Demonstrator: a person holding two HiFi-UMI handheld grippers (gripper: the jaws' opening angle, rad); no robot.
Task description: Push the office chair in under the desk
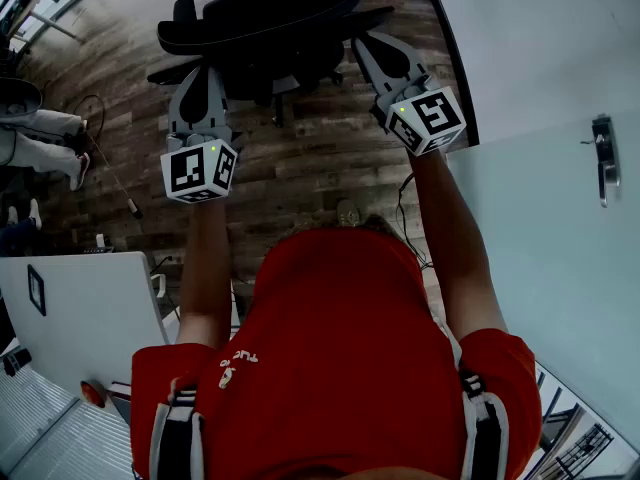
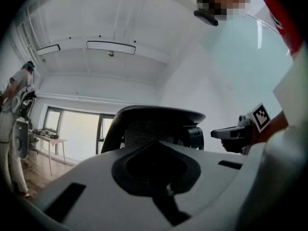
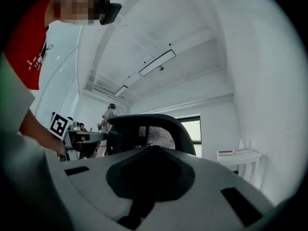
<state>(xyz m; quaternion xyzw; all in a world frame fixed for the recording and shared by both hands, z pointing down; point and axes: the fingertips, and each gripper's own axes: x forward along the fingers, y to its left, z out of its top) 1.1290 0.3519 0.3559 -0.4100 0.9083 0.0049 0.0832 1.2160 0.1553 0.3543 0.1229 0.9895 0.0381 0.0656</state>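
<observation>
Left tongs (image 1: 203, 78) and right tongs (image 1: 372, 53) are both shut tight, with nothing in them. They point at the back of the black chair (image 1: 262, 13), one on each side, likely to push it straight. It stands on the wood floor (image 1: 300, 168), not yet under a desk.

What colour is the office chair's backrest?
Black. The office chair shows best in the head view.
</observation>
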